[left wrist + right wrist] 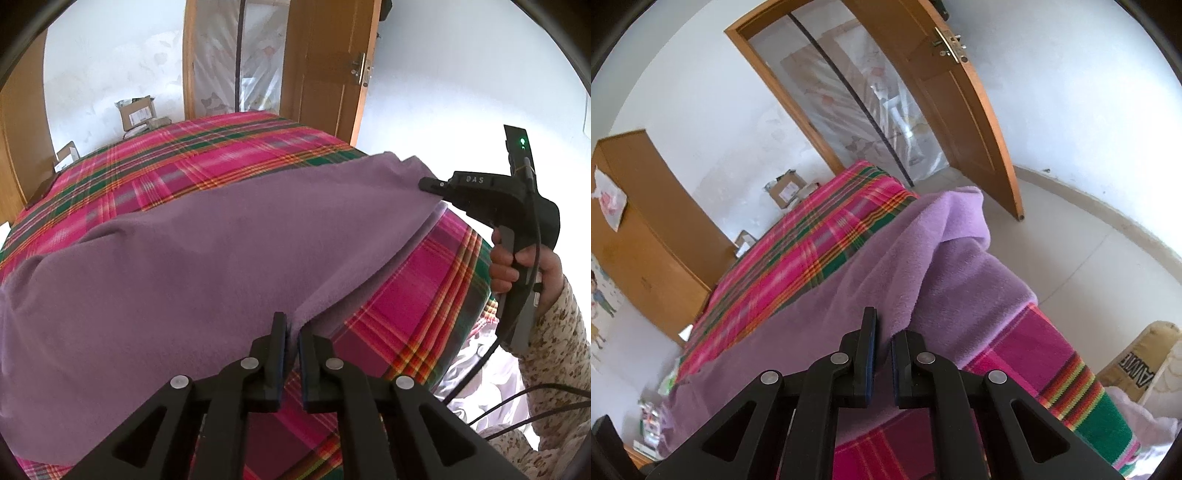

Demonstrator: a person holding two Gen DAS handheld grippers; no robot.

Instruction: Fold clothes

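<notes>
Both the left hand-held gripper (291,332) and the right hand-held gripper (884,330) pinch an edge of the purple fleece garment (192,236) spread on the plaid-covered bed (229,147); we judge thin fleece may slip free if tugged unevenly

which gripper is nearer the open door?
Right. The right gripper grips the purple cloth's corner on the door side; the left gripper grips its edge further along the bed.
</notes>
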